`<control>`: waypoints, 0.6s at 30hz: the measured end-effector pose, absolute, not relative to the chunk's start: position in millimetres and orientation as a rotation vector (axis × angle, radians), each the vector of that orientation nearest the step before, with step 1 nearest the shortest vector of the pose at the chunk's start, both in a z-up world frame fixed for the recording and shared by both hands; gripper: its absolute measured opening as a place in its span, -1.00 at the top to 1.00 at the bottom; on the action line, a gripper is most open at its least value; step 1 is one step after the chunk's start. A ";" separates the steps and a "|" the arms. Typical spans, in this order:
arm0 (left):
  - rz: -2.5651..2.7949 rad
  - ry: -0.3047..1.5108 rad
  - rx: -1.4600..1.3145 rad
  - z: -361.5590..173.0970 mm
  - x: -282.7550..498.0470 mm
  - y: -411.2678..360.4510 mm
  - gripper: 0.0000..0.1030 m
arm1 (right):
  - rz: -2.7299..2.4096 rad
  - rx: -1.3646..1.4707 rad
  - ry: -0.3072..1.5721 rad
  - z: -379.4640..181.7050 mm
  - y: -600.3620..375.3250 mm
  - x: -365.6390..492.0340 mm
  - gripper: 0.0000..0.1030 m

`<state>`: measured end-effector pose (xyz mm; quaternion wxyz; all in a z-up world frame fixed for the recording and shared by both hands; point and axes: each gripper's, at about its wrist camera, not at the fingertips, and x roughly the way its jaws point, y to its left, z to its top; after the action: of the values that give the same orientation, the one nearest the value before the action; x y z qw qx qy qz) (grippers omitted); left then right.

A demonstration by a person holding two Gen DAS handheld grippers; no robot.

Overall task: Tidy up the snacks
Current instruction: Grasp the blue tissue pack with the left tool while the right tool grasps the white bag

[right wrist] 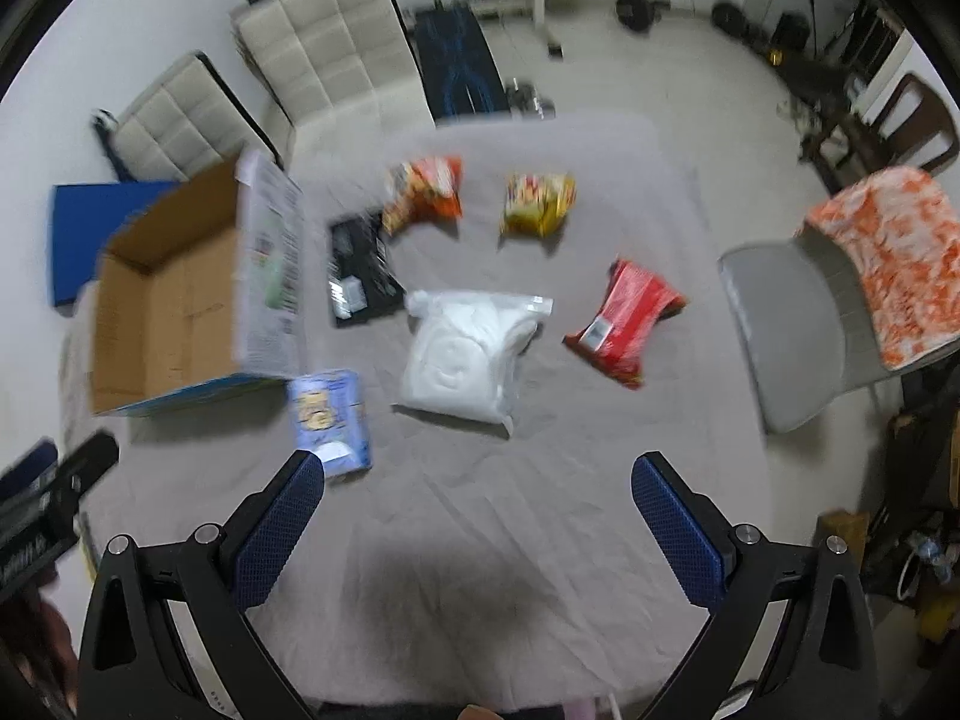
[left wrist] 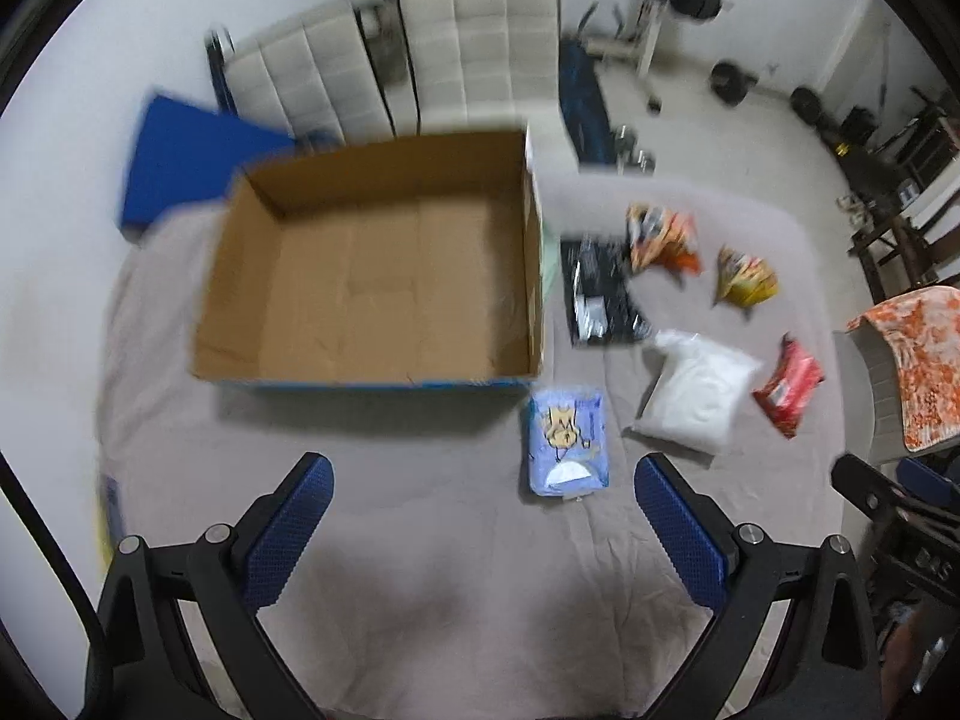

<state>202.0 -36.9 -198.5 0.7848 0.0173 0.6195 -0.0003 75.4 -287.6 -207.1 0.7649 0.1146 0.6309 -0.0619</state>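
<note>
1. Both tools, left tool and right tool, gape wide and hold nothing.
2. Box is empty; six packs lie right of it on the tabletop.
3. Risk: blue pack sits just beside the box, so a finger may hit the wall.
4. White bag looks slack and may slip.

One open cardboard box stands at the left on the cloth-covered table. Six snack packs lie to its right: one black, one orange, one yellow, one red, one white and, nearest, one pale blue. Two padded chairs stand beyond.
</note>
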 end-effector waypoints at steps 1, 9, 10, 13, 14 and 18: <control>-0.010 1.374 0.014 -216.6 208.2 -37.2 -1.00 | -0.133 0.259 1.397 -223.8 -288.5 84.9 -0.99; -0.006 1.598 -0.010 -334.5 236.8 -53.1 -0.98 | -0.151 0.419 1.562 -334.2 -293.0 147.8 -0.89; -0.006 1.609 -0.018 -342.3 238.8 -53.6 -0.98 | -0.154 0.434 1.580 -345.0 -291.4 154.5 -0.89; -0.002 1.634 -0.035 -362.2 243.7 -53.7 -0.98 | -0.159 0.435 1.639 -368.9 -280.9 167.0 -0.89; -0.006 1.645 -0.040 -368.4 244.6 -55.2 -0.98 | -0.164 0.430 1.654 -375.7 -277.5 170.0 -0.89; -0.038 1.686 -0.030 -386.6 242.6 -65.2 -0.98 | -0.195 0.394 1.720 -407.2 -267.1 179.6 -0.79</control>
<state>242.6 -65.2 -386.6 0.6651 -0.0134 0.7464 -0.0168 179.6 -267.1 -407.2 0.6314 0.1720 0.7513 -0.0854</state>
